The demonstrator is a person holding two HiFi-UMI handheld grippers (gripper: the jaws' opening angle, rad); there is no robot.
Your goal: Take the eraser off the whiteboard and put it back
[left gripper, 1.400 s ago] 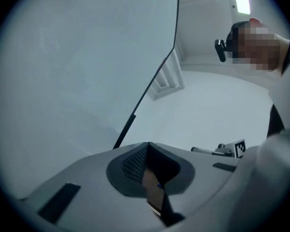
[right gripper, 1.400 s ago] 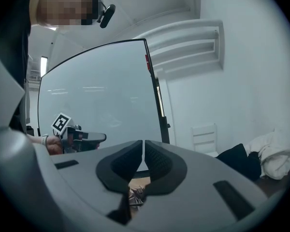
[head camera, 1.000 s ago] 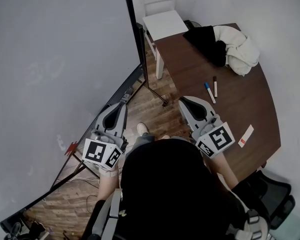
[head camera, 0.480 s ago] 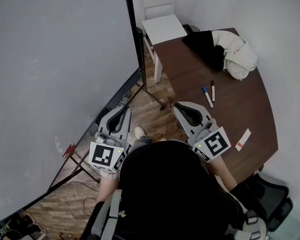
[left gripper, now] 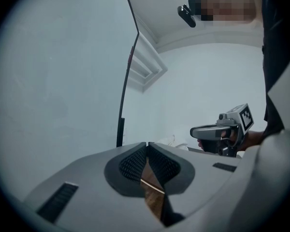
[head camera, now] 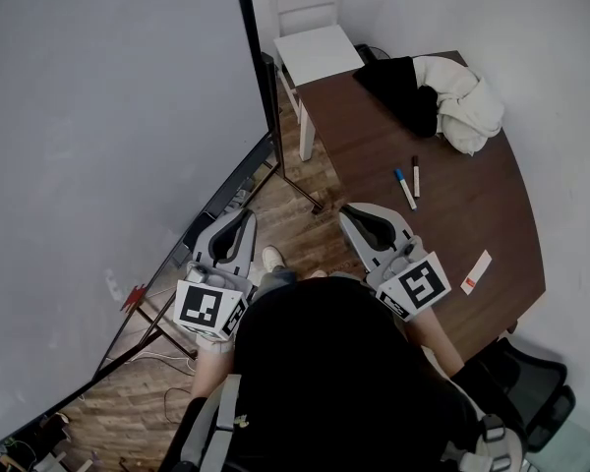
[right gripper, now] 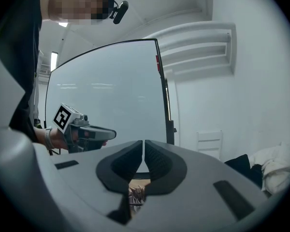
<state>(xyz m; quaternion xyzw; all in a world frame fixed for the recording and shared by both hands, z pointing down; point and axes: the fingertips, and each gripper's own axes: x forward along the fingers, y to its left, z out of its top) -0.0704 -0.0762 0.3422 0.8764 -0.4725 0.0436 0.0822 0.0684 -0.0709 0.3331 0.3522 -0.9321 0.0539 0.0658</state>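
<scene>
Now both tools are closed & empty: left tool [head camera: 241,216], right tool [head camera: 351,210], both near the large white whiteboard [head camera: 98,116]. Small pale thing [head camera: 111,282] low on the board, poss. the eraser, cannot tell. Brown wooden desk [head camera: 472,205] at right.

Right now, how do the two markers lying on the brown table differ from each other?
The blue-capped marker has a blue cap at its far end, while the dark-capped marker has a dark one. In the head view the blue-capped marker lies slanted and to the left, and the dark-capped marker lies straighter and to the right. Both have pale barrels and lie side by side on the table.
</scene>
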